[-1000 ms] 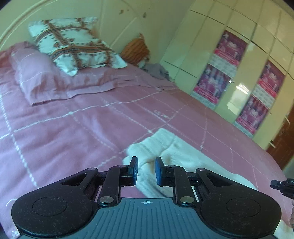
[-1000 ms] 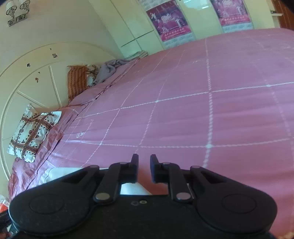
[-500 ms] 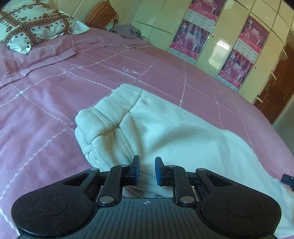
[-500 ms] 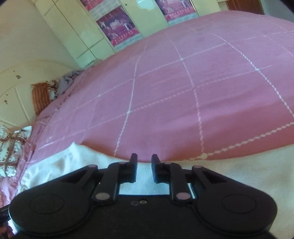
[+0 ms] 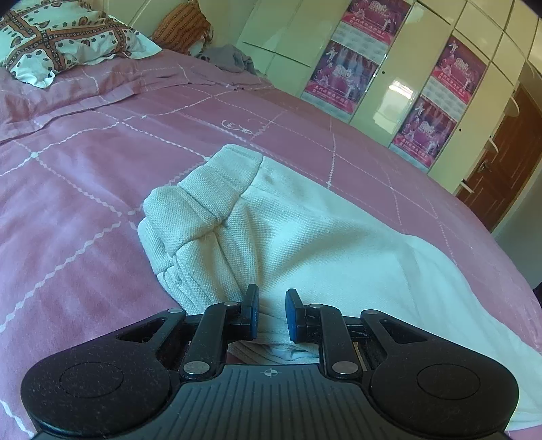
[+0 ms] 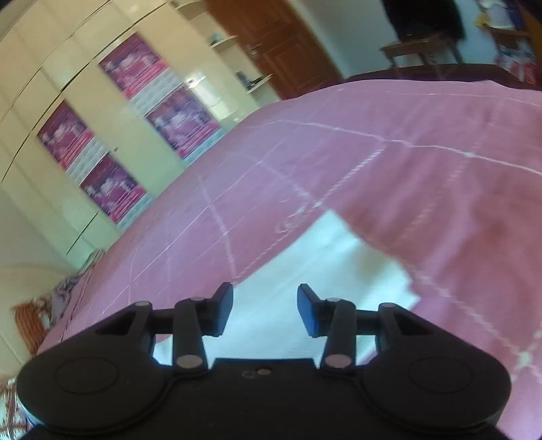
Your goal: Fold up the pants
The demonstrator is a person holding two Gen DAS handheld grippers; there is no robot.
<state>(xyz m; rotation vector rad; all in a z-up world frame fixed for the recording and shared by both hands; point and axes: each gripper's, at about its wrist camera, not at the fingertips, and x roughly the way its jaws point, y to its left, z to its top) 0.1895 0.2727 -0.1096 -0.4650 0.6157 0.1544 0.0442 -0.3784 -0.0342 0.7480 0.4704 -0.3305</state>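
- Bed (image 5: pixel 84 189) w/ pink cover, white zigzag stitch lines in a grid; fills most of both views.
- Pants (image 5: pixel 305 237), white/cream knit, lie on the cover; waistband end bunched and folded at left in left wrist view, rest spreads right toward bed edge. In right wrist view pants (image 6: pixel 325 267) show as a blurred white patch, a ridge of pink cover overlapping the far side.
- Left gripper (image 5: pixel 270 313): narrow gap btwn blue pads, low over the near edge of the pants; nothing pinched that I can see, contact w/ cloth can't tell.
- Right gripper (image 6: pixel 265 309): parted wider, over the white cloth, holding nothing; frame motion-blurred.
- Patterned pillow (image 5: pixel 64 37) at head of bed, brown/cream print; orange striped cushion (image 5: pixel 183 27) beside it, grey crumpled cloth (image 5: pixel 230 59) near the wall.
- Cream glossy wardrobe (image 5: pixel 382 94) along far side, pink posters (image 5: pixel 345 67) on doors; same wardrobe (image 6: pixel 101 111) in right view.
- Brown wooden door (image 5: pixel 508 162) past the wardrobe; wooden table (image 6: pixel 420 47) in far corner, right view.
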